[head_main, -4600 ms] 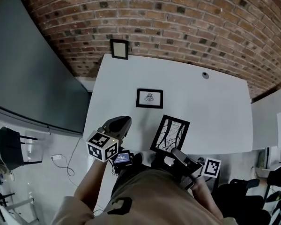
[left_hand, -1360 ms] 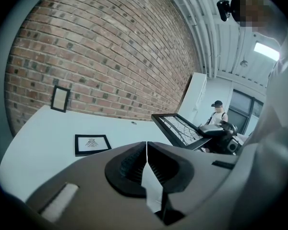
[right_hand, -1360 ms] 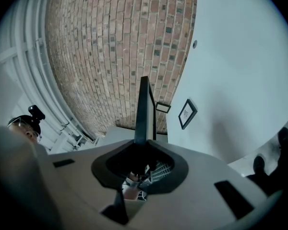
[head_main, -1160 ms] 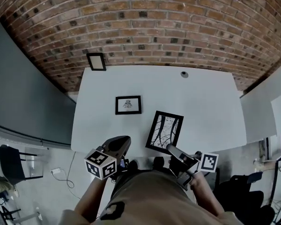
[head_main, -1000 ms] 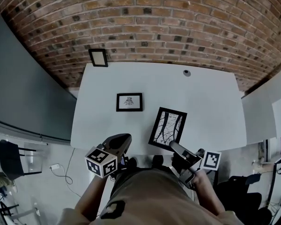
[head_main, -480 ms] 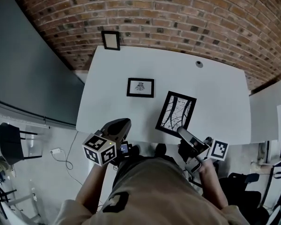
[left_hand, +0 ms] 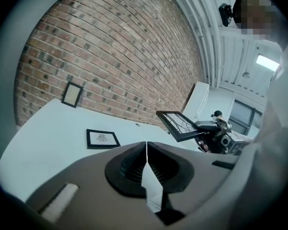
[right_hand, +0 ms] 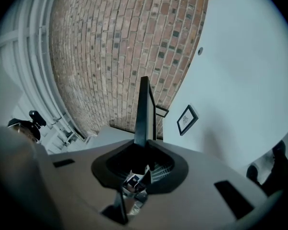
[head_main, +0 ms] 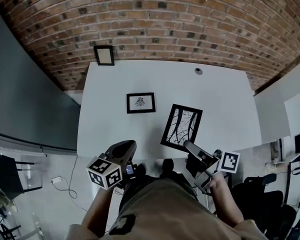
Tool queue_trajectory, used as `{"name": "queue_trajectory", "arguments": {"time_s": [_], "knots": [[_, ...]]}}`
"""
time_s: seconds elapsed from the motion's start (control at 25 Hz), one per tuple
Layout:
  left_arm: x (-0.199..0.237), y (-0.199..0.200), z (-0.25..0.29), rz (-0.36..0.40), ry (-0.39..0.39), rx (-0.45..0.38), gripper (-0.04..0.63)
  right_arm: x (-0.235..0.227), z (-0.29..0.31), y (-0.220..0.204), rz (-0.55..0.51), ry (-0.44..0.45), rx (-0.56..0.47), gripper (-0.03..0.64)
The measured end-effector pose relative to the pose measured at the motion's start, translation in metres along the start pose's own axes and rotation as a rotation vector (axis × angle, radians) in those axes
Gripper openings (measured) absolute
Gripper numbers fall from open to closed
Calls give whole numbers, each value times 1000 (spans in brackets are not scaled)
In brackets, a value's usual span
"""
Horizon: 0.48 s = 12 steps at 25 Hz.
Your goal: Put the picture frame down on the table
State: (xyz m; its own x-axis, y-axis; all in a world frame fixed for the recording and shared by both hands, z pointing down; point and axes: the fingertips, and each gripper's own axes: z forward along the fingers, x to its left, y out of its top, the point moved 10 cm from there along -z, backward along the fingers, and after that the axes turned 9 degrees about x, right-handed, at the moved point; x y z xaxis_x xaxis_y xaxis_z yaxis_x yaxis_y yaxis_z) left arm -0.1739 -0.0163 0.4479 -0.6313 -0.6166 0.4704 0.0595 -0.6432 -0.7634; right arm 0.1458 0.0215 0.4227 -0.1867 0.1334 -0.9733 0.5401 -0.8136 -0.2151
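Observation:
My right gripper [head_main: 188, 147] is shut on the bottom edge of a black picture frame [head_main: 181, 128] with a branch drawing. It holds the frame tilted above the near edge of the white table [head_main: 220, 109]. The right gripper view shows the frame [right_hand: 144, 110] edge-on, rising from between the jaws of the right gripper [right_hand: 145, 146]. In the left gripper view the frame [left_hand: 179, 124] hangs off to the right. My left gripper [head_main: 126, 148] is shut and empty, off the table's near left edge; its jaws meet in the left gripper view [left_hand: 146, 145].
A small black frame [head_main: 141, 103] lies flat on the table's left half. Another frame [head_main: 104, 55] leans on the brick wall [head_main: 155, 19] at the back left corner. A round grommet [head_main: 198, 71] sits at the table's far side. A chair [head_main: 7, 168] stands at the lower left.
The head view has swung about. The right gripper still holds the frame over the table's near edge, and the left gripper has shifted a little.

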Motion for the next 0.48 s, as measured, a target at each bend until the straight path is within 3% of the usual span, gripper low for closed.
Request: {"name": "queue_trajectory", "arguments": {"time_s": [0.2,0.48], "knots": [[-7,3,11,25,-8,30,9,-4,-11,11,-15,1,-17,57],[-36,22,46,19,53,12,9,-26,-34,62,6,44,5,57]]}}
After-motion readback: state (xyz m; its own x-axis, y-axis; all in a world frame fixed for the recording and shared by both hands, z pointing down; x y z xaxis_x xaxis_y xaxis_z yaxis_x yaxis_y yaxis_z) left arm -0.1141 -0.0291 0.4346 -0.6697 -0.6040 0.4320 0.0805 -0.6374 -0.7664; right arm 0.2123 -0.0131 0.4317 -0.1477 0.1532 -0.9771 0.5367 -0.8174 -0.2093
